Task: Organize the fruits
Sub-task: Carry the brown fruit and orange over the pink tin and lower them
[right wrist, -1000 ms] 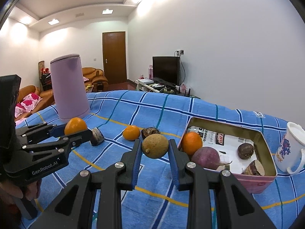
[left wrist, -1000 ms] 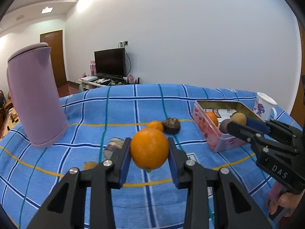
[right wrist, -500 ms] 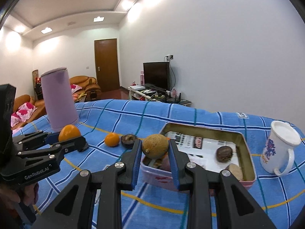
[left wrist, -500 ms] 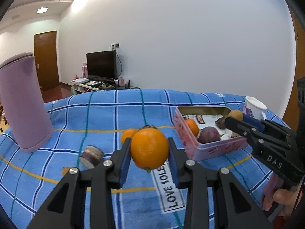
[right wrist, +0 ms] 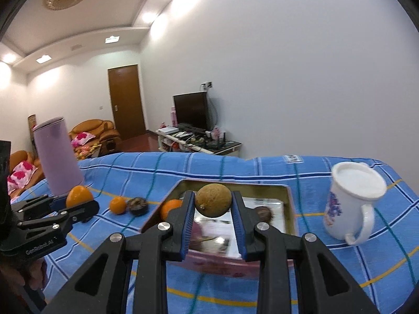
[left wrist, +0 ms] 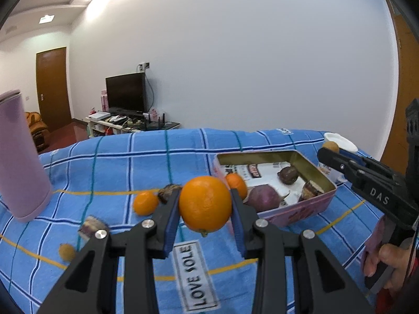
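We carried both loads toward tin (left wrist: 309, 204); left gripper (left wrist: 205, 206) stayed clamped on orange (left wrist: 205, 203), short of tin at its 1 o'clock; right gripper (right wrist: 213, 204) stayed closed on brown fruit (right wrist: 213, 200), arrived over tin (right wrist: 288, 209); release there looked next; loose fruit remained on cloth (left wrist: 104, 167) at 10 o'clock.

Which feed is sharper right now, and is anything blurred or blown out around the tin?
Left wrist: sharp; the orange and the tin read clearly, fisheye bends the walls. Right wrist: the near tin rim and the purple fruit behind the fingers are smeared; the brown fruit stays crisp; ceiling lights glare; the mug is slightly soft.
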{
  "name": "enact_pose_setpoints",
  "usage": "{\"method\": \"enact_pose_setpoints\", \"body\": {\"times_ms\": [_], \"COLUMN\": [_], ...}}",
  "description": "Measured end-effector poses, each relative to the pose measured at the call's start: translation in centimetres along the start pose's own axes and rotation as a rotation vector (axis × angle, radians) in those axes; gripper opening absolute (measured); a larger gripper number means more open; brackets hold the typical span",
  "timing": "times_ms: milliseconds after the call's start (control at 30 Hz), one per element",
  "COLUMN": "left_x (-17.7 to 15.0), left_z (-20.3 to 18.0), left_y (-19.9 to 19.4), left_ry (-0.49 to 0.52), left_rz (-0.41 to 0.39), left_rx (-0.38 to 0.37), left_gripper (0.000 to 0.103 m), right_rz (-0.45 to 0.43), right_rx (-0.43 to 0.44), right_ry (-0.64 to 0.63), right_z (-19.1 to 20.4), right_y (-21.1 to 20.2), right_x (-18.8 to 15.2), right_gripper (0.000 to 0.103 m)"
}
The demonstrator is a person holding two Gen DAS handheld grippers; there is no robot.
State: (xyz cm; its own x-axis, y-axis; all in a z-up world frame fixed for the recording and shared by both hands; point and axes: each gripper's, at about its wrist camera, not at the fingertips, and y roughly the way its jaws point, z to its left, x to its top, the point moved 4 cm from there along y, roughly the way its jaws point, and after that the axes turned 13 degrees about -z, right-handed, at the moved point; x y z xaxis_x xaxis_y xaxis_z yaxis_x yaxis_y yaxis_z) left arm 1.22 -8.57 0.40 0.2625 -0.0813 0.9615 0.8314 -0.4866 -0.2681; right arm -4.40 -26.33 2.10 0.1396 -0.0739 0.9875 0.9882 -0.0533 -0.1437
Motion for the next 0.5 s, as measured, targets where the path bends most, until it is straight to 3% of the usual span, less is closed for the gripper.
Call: {"method": "enact_pose_setpoints", "body": {"times_ms": [267,500], "left_x": [0.5,0.8], "left_z": [-3.2,-5.7], "left_y": [2.4,5.6], "left_ry": [0.020,0.012], "left_rz": [0.018,0.039], "left_rx": [-0.063,-0.106], "left_gripper": [0.038,0.038], "right_rz": [-0.022,0.012], "right_rx": [-0.102,-0.162], "right_ry": [0.050,0.091], "right_z": [-5.4,-9.3], "right_y": [-0.2,0.7], "right_x": [0.8,0.3], "right_gripper": [0.030,0.030]}}
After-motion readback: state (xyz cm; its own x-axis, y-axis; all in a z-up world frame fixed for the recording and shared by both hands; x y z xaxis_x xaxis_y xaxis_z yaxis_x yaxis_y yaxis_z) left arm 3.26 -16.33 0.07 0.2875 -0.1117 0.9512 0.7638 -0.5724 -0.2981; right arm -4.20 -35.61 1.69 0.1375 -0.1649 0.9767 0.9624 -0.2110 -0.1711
